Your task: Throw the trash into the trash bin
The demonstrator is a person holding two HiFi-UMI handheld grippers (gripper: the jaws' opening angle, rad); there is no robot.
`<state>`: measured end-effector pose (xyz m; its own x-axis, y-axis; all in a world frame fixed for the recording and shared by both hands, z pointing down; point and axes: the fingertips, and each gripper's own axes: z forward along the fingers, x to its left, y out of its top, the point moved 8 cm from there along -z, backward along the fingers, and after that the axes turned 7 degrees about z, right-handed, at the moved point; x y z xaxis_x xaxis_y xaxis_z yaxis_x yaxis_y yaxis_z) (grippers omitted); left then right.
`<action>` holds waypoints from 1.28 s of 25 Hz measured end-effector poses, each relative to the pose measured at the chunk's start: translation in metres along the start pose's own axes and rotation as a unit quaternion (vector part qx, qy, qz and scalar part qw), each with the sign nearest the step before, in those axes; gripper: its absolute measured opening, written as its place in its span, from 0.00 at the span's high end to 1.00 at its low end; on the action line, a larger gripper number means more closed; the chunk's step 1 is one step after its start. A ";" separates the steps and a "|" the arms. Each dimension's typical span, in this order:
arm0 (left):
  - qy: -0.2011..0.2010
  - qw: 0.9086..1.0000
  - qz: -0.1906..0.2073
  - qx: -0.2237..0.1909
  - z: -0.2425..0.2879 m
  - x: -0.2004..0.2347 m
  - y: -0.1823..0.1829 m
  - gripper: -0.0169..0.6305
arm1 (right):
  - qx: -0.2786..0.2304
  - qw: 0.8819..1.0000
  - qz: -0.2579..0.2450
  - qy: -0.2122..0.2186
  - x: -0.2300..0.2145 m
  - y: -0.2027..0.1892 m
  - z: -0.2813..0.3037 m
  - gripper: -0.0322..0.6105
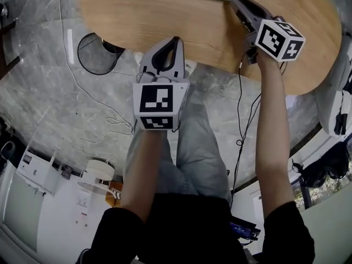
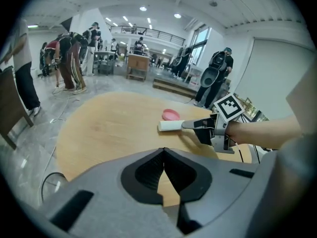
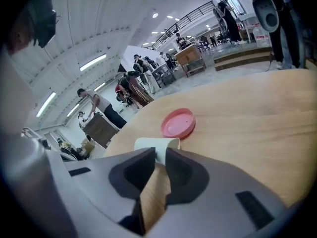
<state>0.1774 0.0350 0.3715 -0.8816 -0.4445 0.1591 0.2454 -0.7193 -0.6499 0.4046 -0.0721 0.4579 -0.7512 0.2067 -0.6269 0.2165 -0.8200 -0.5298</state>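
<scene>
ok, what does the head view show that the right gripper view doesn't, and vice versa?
Head view only: the bin on the floor and the left gripper, shut and empty. Right gripper view only: the pink lid lying beyond the white cup, and people in the background. Both: the wooden table and the white cup on its side, its rim between the jaws of the right gripper.

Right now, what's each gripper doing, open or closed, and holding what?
Left gripper: closed, empty.
Right gripper: closed on the white cup.

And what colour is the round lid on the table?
The round lid is pink; the right gripper view shows it best.
</scene>
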 end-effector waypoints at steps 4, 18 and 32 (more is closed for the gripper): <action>0.008 1.000 -0.009 -0.005 -0.007 0.010 -0.002 0.97 | -0.017 0.998 0.029 0.055 0.026 -0.001 -0.001 0.91; 0.106 0.992 -0.065 -0.037 -0.060 0.089 -0.029 0.97 | -0.018 0.996 -0.019 0.080 0.134 -0.013 0.016 0.93; 0.173 0.973 -0.151 -0.041 -0.140 0.194 -0.098 0.97 | 0.089 0.984 -0.092 0.127 0.274 -0.079 0.098 0.93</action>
<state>-0.0739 0.0937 0.3620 -0.9948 -0.0045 0.1016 -0.0653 -0.7381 -0.6715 0.1203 -0.0028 0.3844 -0.5824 0.4677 -0.6649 -0.0380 -0.8326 -0.5525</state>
